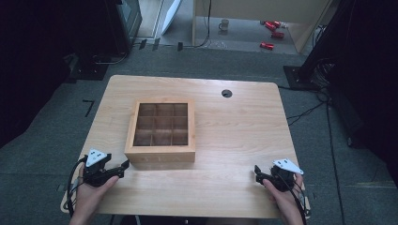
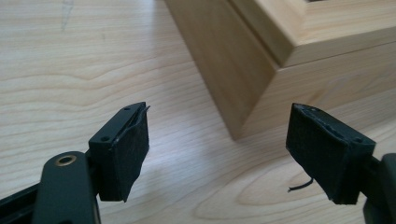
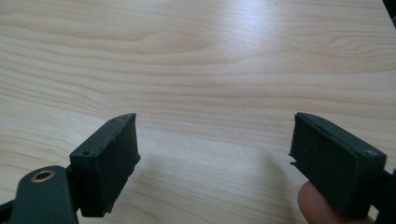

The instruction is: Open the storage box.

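- Two grippers sit low in the high view, the left gripper (image 1: 126, 165) at lower left and the right gripper (image 1: 257, 171) at lower right, each carried by a hand and both released with nothing between the jaws.
- The wooden compartment box (image 1: 161, 130) rests flat on the table (image 1: 234, 136), left of centre in the high view; its top is a pale frame around a dark pane, with a three-by-three grid of cells beneath.
- It looks rigid and fairly solid — likely heavier than its size suggests, with smooth, finished sides that could slip under narrow pads. The pane, if glass, would be the fragile part, so it is best left untouched.
- A sound hold would probably be on the lid's frame edge or across a corner wall, not on the broad sides, which seem too wide for one grip.
- In the left gripper view, the box's near corner (image 2: 261, 79) stands in the upper middle, just beyond the open pads (image 2: 128, 149) and not touching them.
- The right gripper's pads (image 3: 109, 161) hover over bare tabletop — well apart from the box.
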A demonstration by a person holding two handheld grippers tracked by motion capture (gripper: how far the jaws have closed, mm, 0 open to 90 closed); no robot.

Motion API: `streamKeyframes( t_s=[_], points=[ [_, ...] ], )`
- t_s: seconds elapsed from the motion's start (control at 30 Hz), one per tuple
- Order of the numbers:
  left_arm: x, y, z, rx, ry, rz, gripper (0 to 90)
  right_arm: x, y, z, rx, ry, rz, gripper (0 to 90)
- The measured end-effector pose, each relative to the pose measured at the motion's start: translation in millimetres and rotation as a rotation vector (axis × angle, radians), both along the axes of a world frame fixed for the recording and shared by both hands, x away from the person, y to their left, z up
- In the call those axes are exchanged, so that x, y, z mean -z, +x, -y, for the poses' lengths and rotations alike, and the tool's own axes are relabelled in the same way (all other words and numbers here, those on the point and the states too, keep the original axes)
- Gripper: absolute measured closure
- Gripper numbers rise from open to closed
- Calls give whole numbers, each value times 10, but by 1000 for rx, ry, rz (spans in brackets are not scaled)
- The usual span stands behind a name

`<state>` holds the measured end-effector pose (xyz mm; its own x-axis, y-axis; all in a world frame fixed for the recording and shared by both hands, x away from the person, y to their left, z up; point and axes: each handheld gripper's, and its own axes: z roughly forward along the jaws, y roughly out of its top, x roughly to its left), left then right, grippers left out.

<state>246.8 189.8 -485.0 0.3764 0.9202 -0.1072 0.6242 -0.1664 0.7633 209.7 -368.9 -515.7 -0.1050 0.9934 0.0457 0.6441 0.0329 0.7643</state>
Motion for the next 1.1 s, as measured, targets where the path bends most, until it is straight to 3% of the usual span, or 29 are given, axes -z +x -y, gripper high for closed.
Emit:
streamKeyframes(
  t_s=[0.07,0.23,0.3,0.4,0.57,0.67,0.83,0.93,1.03,1.1],
  points=[
    [-15,5,26,4,-6,3,230,-44,6,-41,-5,32,14,153],
    [-68,33,54,25,-23,13,273,-164,37,-195,-21,59,39,158],
    [-96,41,63,35,-32,23,336,-209,57,-285,-48,56,43,158],
    [-127,76,80,87,-54,2,397,-248,84,-398,-79,44,46,158],
    [-161,115,128,146,-56,-3,484,-322,150,-627,-122,42,61,161],
    [-182,164,147,178,-23,-13,492,-368,185,-759,-151,36,71,161],
    [-216,286,64,262,-32,-66,472,-444,237,-978,-206,16,82,164],
    [-195,287,36,272,-47,-56,479,-472,264,-1091,-230,13,89,166],
    [-155,286,0,271,-92,-56,482,-484,294,-1222,-248,15,89,167],
    [-156,272,-3,269,-87,-47,494,-488,315,-1318,-266,15,90,167]
  ],
)
